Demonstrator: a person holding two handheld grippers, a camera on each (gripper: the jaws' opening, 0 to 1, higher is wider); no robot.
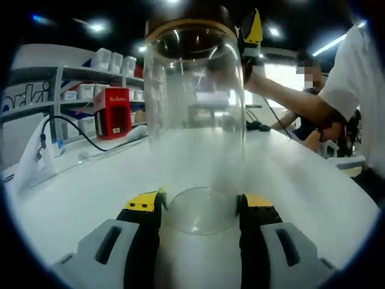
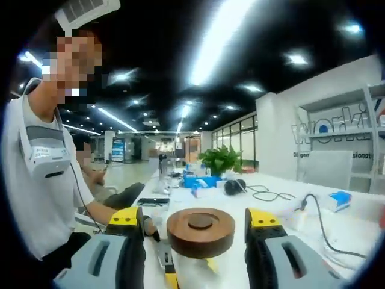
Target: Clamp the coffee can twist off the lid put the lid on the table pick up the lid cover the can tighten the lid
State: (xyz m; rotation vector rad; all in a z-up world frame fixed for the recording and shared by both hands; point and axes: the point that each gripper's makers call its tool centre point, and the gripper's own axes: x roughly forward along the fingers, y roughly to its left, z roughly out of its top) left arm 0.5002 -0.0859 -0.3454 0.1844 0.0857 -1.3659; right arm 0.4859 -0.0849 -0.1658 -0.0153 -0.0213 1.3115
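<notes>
The coffee can (image 1: 195,120) is a tall clear glass jar standing upright on the white table (image 1: 78,198). My left gripper (image 1: 201,205) is shut on its base, with a jaw pressed against each side. A round brown wooden lid (image 2: 200,232) sits at the top of the can, whose clear glass (image 2: 192,271) shows beneath it. My right gripper (image 2: 195,220) straddles the lid with its jaws open and a small gap on each side. In the left gripper view, the right gripper (image 1: 251,36) is up beside the can's gold-edged rim (image 1: 192,25).
A person in a white shirt (image 1: 361,84) stands at the table's right edge. A shelf with a red box (image 1: 111,111) and a black cable (image 1: 84,135) are at the left. A potted plant (image 2: 221,159), headphones (image 2: 233,186) and cables lie further along the table.
</notes>
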